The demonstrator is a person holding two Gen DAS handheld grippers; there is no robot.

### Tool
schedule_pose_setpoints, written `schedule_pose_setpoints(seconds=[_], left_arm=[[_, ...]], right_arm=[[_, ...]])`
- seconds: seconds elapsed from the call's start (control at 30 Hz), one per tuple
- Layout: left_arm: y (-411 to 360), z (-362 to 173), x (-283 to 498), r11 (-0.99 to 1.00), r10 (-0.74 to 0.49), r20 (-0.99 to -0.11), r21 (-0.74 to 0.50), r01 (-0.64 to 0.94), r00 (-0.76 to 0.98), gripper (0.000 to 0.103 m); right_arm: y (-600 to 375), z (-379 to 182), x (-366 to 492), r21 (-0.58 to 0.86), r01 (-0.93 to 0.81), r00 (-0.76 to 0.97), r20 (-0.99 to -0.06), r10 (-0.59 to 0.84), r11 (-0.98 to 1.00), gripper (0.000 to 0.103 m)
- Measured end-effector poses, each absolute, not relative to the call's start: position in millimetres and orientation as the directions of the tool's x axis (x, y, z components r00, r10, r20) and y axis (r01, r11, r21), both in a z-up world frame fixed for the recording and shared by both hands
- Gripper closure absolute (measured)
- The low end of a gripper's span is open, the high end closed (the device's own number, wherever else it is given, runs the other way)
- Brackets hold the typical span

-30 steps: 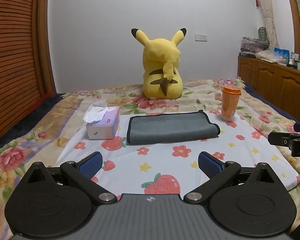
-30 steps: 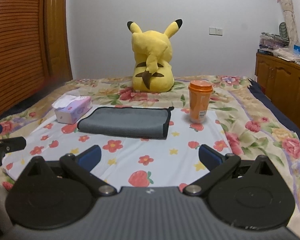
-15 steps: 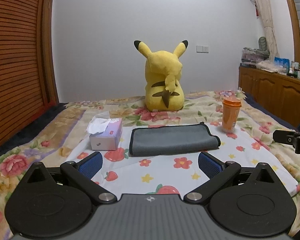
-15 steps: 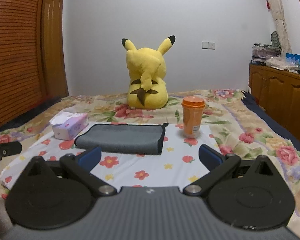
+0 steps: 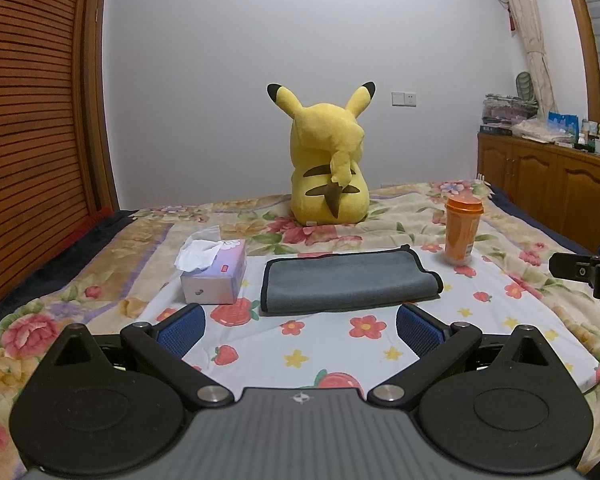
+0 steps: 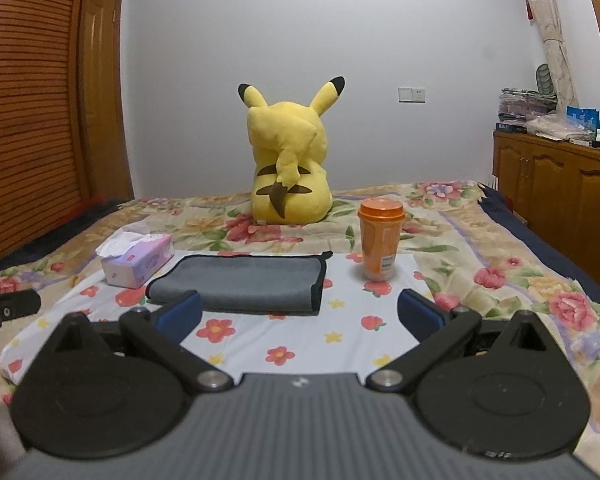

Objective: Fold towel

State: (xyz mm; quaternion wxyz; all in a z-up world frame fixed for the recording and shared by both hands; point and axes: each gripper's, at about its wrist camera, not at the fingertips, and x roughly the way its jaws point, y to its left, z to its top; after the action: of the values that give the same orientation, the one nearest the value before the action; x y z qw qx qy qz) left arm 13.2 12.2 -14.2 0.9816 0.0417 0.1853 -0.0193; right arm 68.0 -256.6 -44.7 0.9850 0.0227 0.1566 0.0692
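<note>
The gray towel [image 5: 350,280] lies flat, apparently folded already, on the bed [image 5: 400,216] between tissue box [image 5: 214,276] and orange cup [image 5: 462,232]. Both tongs, left [image 5: 300,330] and right [image 6: 300,314], hang near it, jaws spread wide and empty, likely clear of the cloth so it stays undisturbed.

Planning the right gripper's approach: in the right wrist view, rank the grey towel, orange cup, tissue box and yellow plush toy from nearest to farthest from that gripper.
1. Grey folded towel, straight ahead, slightly left of the right gripper.
2. Orange lidded plastic cup, ahead right, and purple tissue box, ahead left: too close to call.
3. Yellow plush toy, farthest, at the bed's far end.
</note>
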Motion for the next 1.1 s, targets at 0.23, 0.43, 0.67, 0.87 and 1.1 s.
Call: schedule_pose_setpoints(seconds=[0.23, 0.43, 0.67, 0.87, 1.1], left_arm=[[15.9, -14.9, 15.3, 0.996, -0.017, -0.368, 0.075, 0.048, 0.93, 0.0], [15.8, -15.0, 15.3, 0.996, -0.016, -0.368, 0.076, 0.048, 0.93, 0.0], [16.4, -15.1, 15.7, 0.996, -0.017, -0.368, 0.076, 0.048, 0.93, 0.0], [16.1, -15.2, 15.5, 0.996, -0.016, -0.367, 0.077, 0.048, 0.93, 0.0], [16.1, -15.1, 15.3, 0.996, -0.017, -0.367, 0.076, 0.048, 0.93, 0.0]], right_arm=[[-256.7, -44.7, 67.9, 0.067, -0.129, 0.942, -0.305, 0.143, 0.989, 0.0], [-257.0, -44.6, 67.9, 0.067, -0.129, 0.942, -0.304, 0.144, 0.989, 0.0], [-256.7, -44.7, 67.8, 0.066, -0.129, 0.942, -0.305, 0.143, 0.989, 0.0], [-257.0, -44.6, 67.8, 0.066, -0.129, 0.941, -0.305, 0.143, 0.989, 0.0], [-256.7, -44.8, 67.7, 0.066, -0.129, 0.942, -0.305, 0.143, 0.989, 0.0]])
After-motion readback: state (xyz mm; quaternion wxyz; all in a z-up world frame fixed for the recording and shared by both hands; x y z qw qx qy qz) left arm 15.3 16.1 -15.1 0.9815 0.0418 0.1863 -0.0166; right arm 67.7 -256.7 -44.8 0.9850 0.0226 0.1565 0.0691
